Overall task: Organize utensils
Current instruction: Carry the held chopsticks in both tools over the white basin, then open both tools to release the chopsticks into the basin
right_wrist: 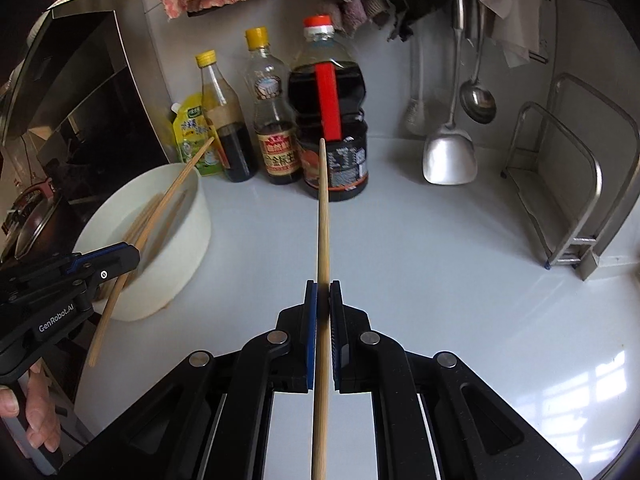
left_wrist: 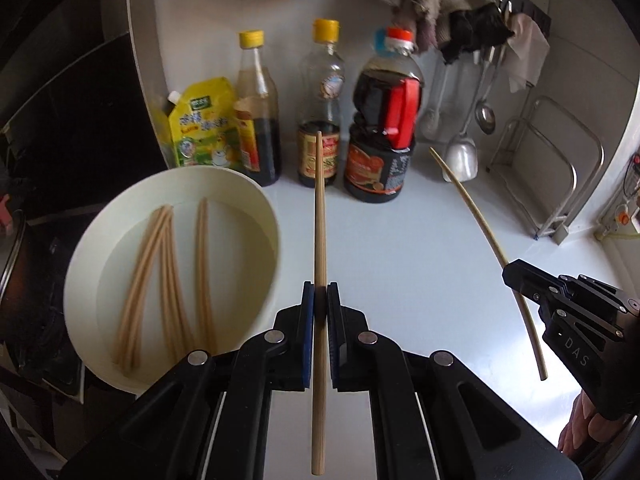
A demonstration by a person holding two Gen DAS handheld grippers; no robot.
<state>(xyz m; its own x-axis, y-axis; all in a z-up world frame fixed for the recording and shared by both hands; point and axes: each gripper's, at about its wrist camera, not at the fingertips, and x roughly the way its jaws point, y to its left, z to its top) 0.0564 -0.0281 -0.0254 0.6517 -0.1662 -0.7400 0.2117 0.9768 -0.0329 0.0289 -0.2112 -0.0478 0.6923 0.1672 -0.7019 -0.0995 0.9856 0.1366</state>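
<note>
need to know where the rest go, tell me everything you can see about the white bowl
The white bowl is round, with tall, plain, slightly outward-sloping walls; it looks like plastic or ceramic, hard to tell which. It sits upright on the pale countertop near its left edge, just in front of the yellow pouch and the sauce bottles. Several light wooden chopsticks lie loose inside, roughly parallel. Neither gripper touches it.

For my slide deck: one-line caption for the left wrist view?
Left gripper holds one chopstick above the counter beside a white bowl of chopsticks.
</note>
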